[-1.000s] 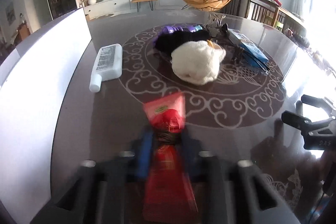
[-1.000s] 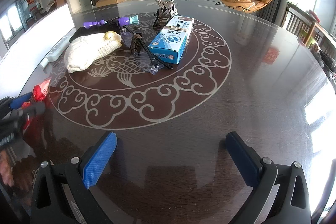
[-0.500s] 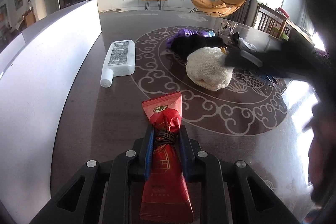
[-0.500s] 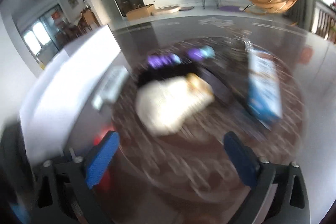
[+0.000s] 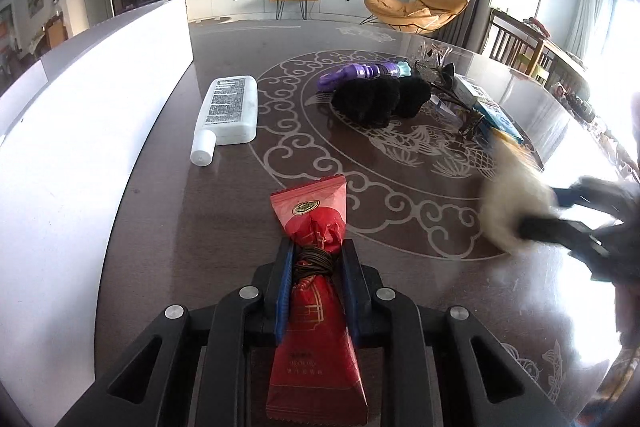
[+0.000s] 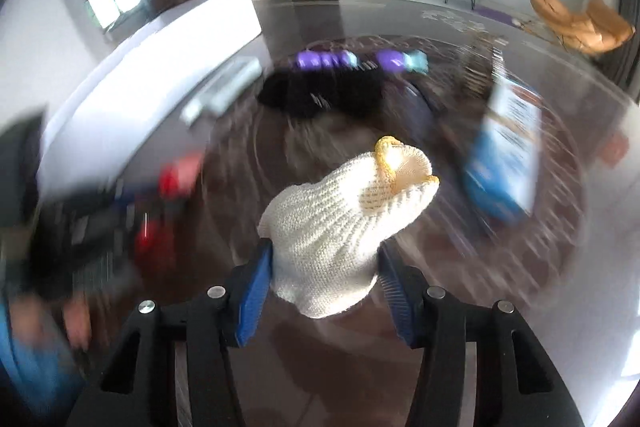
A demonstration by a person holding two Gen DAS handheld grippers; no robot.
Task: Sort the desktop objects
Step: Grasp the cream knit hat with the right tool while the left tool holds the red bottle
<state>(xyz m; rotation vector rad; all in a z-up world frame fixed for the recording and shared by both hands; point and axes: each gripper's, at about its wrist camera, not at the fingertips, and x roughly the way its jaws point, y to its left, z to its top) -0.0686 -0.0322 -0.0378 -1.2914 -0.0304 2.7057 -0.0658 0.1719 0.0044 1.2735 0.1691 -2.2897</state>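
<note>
My left gripper [image 5: 316, 259] is shut on a red snack packet [image 5: 314, 291] with a dark cord wound round its neck, held low over the dark table [image 5: 180, 227]. My right gripper [image 6: 324, 267] is shut on a white knitted glove [image 6: 340, 227] with a yellow cuff, lifted off the table; it shows blurred at the right of the left wrist view [image 5: 516, 203]. A black glove [image 5: 380, 99], a purple toy [image 5: 360, 73], a blue box [image 5: 492, 111] and a white bottle [image 5: 230, 111] lie on the table.
A white panel [image 5: 80, 115] runs along the table's left edge. A metal clip-like thing [image 5: 432, 63] and dark cords [image 5: 460, 107] lie near the blue box. The right wrist view is motion-blurred.
My right gripper swung to the white glove, shut on it and carried it off the middle toward the right. The black glove beneath is uncovered. My left gripper stays shut on the packet.
</note>
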